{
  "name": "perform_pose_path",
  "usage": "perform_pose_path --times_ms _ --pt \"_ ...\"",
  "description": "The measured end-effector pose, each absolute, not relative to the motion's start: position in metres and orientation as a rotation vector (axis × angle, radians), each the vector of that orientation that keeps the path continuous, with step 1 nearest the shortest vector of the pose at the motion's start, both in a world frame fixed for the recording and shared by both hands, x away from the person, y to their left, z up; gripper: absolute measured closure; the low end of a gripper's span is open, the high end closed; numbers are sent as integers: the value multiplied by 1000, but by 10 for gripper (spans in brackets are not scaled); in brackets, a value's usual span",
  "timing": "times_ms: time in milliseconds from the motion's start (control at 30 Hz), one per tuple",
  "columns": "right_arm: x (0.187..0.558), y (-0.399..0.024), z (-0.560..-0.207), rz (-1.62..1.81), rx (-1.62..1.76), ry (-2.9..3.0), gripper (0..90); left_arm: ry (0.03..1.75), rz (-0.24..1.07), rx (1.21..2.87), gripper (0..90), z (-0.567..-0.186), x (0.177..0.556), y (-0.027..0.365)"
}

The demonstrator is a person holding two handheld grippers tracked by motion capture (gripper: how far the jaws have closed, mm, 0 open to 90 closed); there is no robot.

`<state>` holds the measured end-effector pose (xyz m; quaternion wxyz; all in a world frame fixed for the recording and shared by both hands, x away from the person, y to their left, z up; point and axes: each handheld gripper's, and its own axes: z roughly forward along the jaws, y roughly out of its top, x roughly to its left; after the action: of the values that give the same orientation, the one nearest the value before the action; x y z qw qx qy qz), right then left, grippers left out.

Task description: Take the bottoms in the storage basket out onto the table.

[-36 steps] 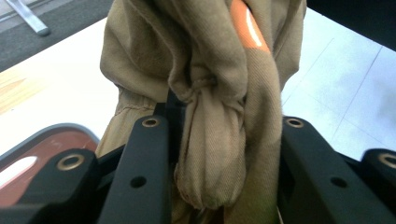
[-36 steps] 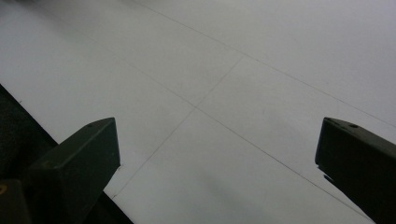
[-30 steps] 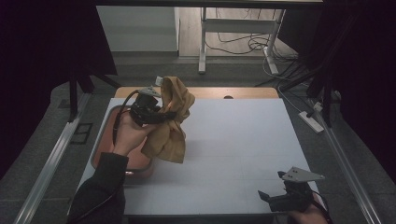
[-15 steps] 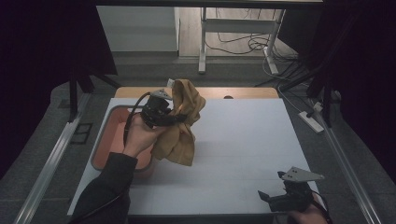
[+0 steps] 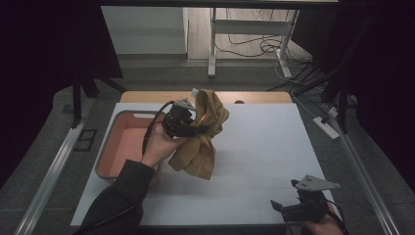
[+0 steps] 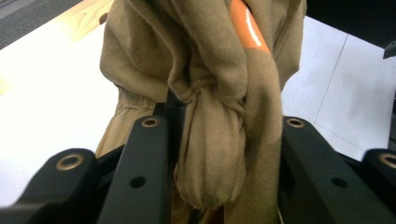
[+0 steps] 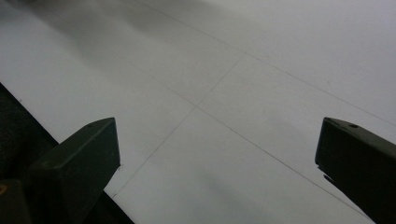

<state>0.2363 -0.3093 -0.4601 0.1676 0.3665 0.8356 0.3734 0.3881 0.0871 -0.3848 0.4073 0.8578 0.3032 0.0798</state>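
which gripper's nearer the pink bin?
Left. The left gripper is shut on the tan cloth, held up just past the bin's right rim. The right gripper sits open at the table's near right corner, far from it.

Bare white table [image 5: 274, 147] lies open rightward; tan cloth [image 5: 203, 137] and pink bin [image 5: 105, 161] crowd the left.

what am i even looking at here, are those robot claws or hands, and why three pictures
No robot: a person holds a two-jaw gripper in each hand. One picture looks down from above the white table; the other two come from cameras riding on each gripper. The left gripper is shut on a tan cloth, lifted beside a pink bin; its own view shows the cloth bunched between the jaws. The right gripper rests open and empty at the table's near edge.
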Motion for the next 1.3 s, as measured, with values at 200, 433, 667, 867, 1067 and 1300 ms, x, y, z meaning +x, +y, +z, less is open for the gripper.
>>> perform_pose_path --times_ms 200,433,667,867,1067,1300 --pt "236 -309 -460 1064 1041 2378 1 757 198 2192 676 -396 391 74" --pt "236 -309 -460 1064 1039 2379 1 770 192 2221 676 -414 397 64" --pt "236 -309 -460 1063 1040 2380 1 797 186 2253 671 -435 404 57" --pt "236 -309 -460 1061 1040 2381 1 815 173 2270 668 -451 408 50" --pt "236 -309 -460 1062 1039 2381 1 840 142 2285 665 -464 410 45" --pt "236 -309 -460 1064 1036 2382 1 889 95 2314 656 -483 415 40"
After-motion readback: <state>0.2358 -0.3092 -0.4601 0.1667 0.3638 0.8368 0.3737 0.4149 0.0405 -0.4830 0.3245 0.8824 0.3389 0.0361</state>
